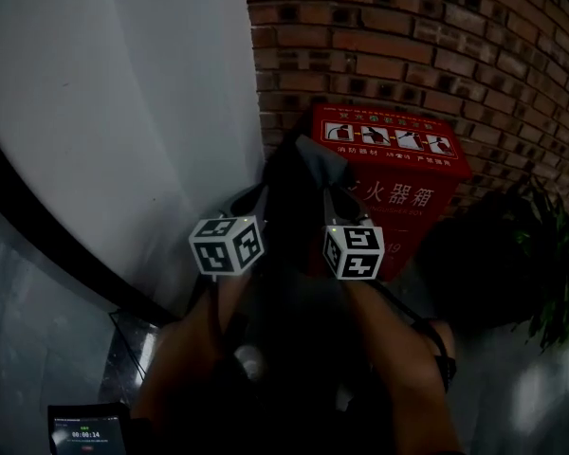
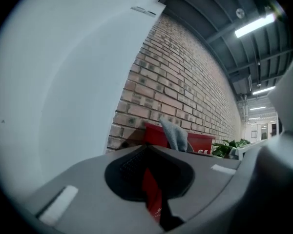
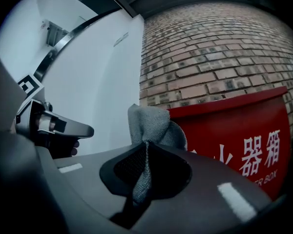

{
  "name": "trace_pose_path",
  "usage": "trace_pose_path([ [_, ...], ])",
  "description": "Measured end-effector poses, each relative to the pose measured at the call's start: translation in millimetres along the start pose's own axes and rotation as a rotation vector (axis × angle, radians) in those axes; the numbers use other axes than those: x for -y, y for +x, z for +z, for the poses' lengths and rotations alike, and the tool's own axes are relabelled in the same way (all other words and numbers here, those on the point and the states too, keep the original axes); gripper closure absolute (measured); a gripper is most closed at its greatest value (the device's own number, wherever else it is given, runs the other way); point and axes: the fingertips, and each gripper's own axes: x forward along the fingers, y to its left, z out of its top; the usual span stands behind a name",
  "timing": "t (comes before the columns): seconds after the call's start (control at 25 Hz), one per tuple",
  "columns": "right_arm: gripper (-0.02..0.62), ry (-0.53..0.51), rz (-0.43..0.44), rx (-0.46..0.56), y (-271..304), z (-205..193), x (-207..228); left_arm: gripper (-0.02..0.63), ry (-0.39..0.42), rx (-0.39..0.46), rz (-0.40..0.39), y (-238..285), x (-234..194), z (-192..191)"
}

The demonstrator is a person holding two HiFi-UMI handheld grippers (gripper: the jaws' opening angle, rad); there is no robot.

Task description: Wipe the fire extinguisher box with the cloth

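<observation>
The red fire extinguisher box [image 1: 398,173] stands on the floor against the brick wall [image 1: 408,36], its lid shut so that what is inside stays hidden; a strip of white pictograms runs across the lid and large white characters cross its front [image 3: 254,150]; the white wall [image 1: 123,112] meets the brick just left of the box, and a green potted plant [image 1: 541,254] sits to the box's right. The right gripper [image 3: 146,145] has its claw clenched on a grey cloth [image 3: 149,126]; a thin fold of the fabric runs down between the pads, and the rest bunches up past the tips, in front of the box's upper left corner; from the head view the cloth [image 1: 318,164] lies at the left edge of the lid, though whether it presses on the box cannot be told. The left gripper [image 2: 145,152] is level beside the right gripper, left of the box, with its claw drawn together at the tips and grasping nothing; only a red sliver of the box shows through the slit behind them; past its tips this view shows the cloth [image 2: 175,134] rising above the box [image 2: 200,141] and the plant [image 2: 229,146] beyond it. A small device with a lit screen [image 1: 85,434] sits at the lower left of the head view, well apart from the box.
</observation>
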Motion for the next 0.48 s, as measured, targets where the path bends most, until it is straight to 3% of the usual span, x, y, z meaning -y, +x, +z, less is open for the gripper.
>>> trace_pose_path([
  [0.2, 0.565, -0.002, -0.031, -0.023, 0.2, 1.4, 9.9, 0.607, 0.072, -0.02, 0.004, 3.6, 1.7, 9.9],
  [0.48, 0.566, 0.029, -0.122, 0.004, -24.7, 5.7, 65.0, 0.607, 0.16, 0.001, -0.004, 21.1, 18.2, 19.1],
])
